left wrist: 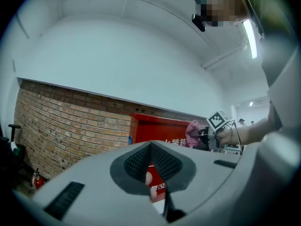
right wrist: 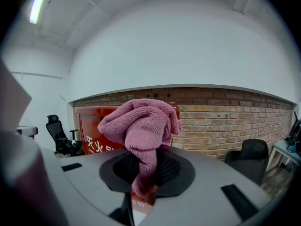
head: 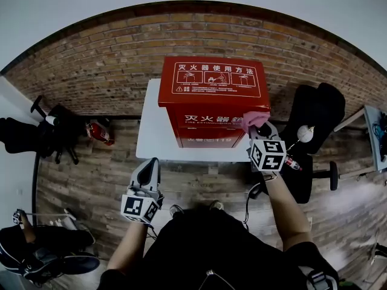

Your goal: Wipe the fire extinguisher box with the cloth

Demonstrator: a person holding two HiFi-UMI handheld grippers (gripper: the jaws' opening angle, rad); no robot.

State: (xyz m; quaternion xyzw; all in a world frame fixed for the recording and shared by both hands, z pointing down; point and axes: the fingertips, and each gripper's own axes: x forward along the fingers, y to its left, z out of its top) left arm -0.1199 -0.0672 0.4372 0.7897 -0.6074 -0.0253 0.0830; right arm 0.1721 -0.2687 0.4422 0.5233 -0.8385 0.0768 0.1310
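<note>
The red fire extinguisher box (head: 213, 101) stands on a white table (head: 155, 139) against the brick wall. My right gripper (head: 261, 127) is shut on a bunched pink cloth (head: 255, 119), which sits at the box's front right upper corner. In the right gripper view the cloth (right wrist: 141, 126) bulges out of the shut jaws, with the red box (right wrist: 96, 128) behind it at left. My left gripper (head: 147, 173) hangs low in front of the table, apart from the box, jaws shut and empty. In the left gripper view the box (left wrist: 162, 131) and the cloth (left wrist: 194, 132) show ahead.
A black office chair (head: 314, 122) stands right of the table. A small red extinguisher (head: 100, 132) and dark gear (head: 42, 135) lie on the wooden floor at left. Bags (head: 36, 252) sit at the lower left. A desk edge (head: 375, 138) shows at far right.
</note>
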